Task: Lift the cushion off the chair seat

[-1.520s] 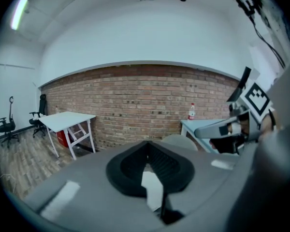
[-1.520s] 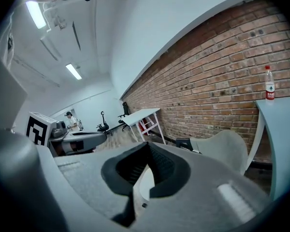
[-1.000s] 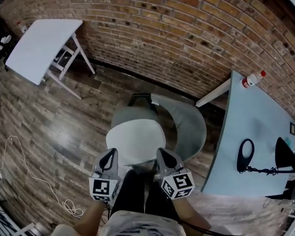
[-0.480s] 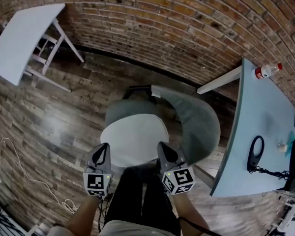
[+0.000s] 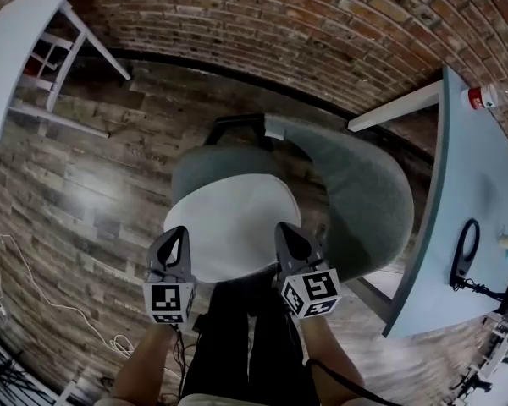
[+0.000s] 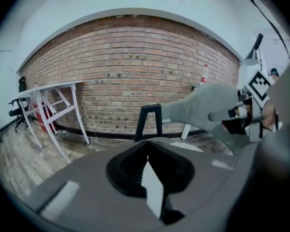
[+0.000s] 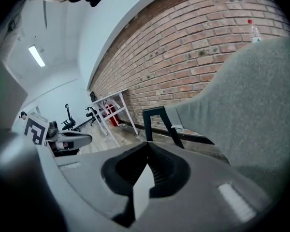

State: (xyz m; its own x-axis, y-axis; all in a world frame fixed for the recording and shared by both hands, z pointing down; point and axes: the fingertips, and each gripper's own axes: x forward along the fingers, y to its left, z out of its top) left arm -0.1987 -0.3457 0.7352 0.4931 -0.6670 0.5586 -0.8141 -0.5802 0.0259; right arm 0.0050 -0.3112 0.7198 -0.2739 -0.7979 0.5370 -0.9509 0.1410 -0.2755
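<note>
A white cushion [image 5: 229, 227] lies on the seat of a grey chair [image 5: 364, 201] with a curved back and a black armrest [image 5: 237, 125]. In the head view my left gripper [image 5: 176, 233] hangs over the cushion's front left edge, and my right gripper [image 5: 284, 229] over its front right edge. Both have their jaws shut with nothing between them. The left gripper view shows its shut jaws [image 6: 147, 161] aimed at the armrest [image 6: 150, 120] and the chair back [image 6: 208, 105]. In the right gripper view the shut jaws [image 7: 146, 161] face the chair back [image 7: 251, 105]. Whether either touches the cushion I cannot tell.
A white folding table [image 5: 17, 49] stands at the far left by the brick wall. A pale blue table [image 5: 483, 184] at the right carries a bottle [image 5: 489, 96] and a black loop [image 5: 466, 252]. A thin cable [image 5: 34, 294] lies on the wooden floor. The person's dark trouser legs [image 5: 245, 337] are below the seat.
Both grippers have come down together towards the front of the cushion. The head view has closed in, so the chair looks larger.
</note>
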